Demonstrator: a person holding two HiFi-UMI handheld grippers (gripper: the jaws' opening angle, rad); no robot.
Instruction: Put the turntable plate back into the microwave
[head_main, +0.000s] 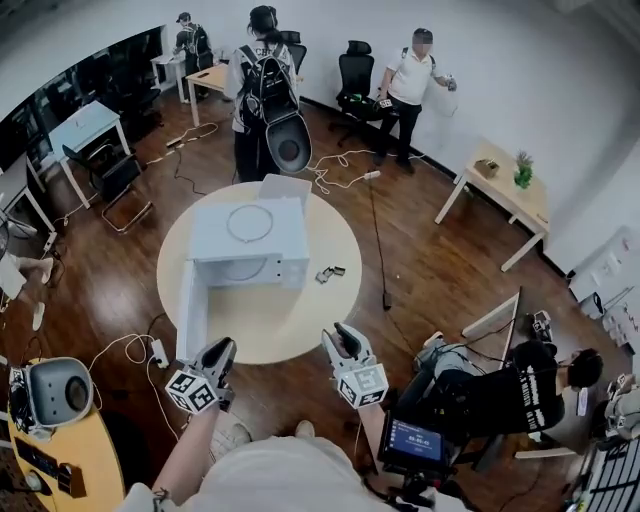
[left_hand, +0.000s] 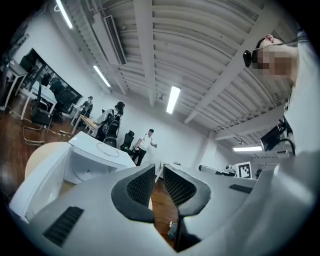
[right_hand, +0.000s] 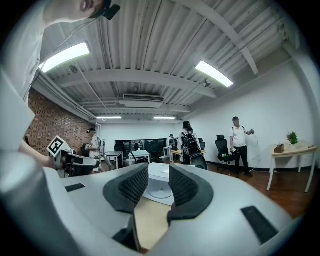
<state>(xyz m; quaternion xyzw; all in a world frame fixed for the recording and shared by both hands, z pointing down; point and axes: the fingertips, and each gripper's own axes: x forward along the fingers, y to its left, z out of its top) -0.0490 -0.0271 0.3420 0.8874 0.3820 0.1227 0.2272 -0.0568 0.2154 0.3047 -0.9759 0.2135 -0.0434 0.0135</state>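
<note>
white microwave (head_main: 248, 243) — door (head_main: 190, 312) open

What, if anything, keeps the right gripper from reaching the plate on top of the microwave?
Probably nothing, so yes: the right gripper is open and empty, the plate lies uncovered on the microwave, and only bare table lies between them.

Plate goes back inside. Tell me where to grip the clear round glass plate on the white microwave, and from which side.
Likely its near rim, level from the open-door side: the clear round glass plate lies flat atop the white microwave, so only the thin edge offers purchase.
</note>
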